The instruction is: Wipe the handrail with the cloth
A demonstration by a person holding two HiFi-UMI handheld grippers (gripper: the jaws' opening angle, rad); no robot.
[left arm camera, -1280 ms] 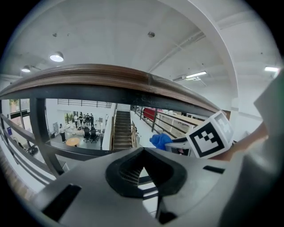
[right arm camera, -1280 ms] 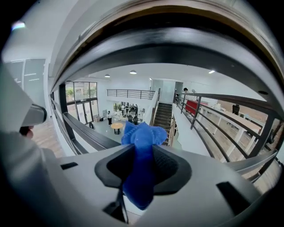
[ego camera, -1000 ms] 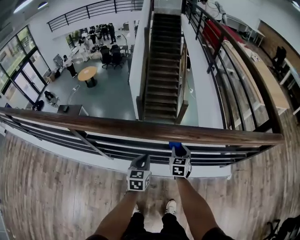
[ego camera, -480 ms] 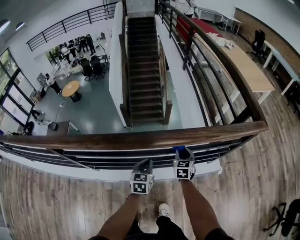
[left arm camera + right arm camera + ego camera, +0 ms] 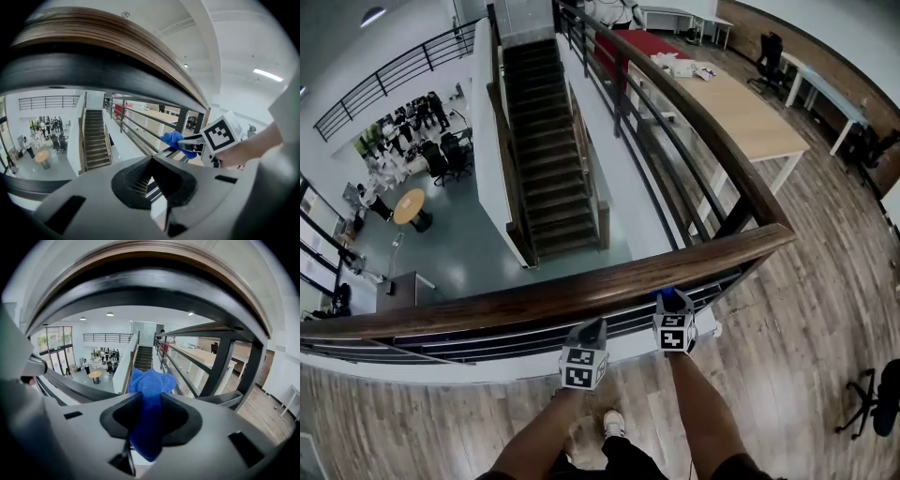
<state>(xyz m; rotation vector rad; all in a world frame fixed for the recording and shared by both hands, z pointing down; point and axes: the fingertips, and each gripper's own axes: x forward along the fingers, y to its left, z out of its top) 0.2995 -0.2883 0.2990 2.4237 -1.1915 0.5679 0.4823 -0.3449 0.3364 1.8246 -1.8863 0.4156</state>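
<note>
Right gripper point(image 5: 149, 420): jaws clamped on the blue cloth point(image 5: 151, 383), which bunches out past the tips in a soft knot.
Cloth position: at the near edge of the handrail point(image 5: 581, 292), towards its right end. It sits low against the wood, and I can't tell whether it's actually touching.
Left gripper point(image 5: 157, 180): jaws drawn together with nothing between them, parked beside the right one and just short of the rail.
Handrail: a long wooden bar over dark metal rails, curving away at the right-hand corner, with a stairwell and lower floor beyond.
Cloth handling: looks light and floppy, so it should squash and fold under pressure rather than push back. It's likely to drag on the wood, not slide freely.
Where to hold: mid-bunch as it is now, with enough cloth left proud of the tips to meet the rail before the jaws do.
Risk: a loose pinch and it drops over the edge.
</note>
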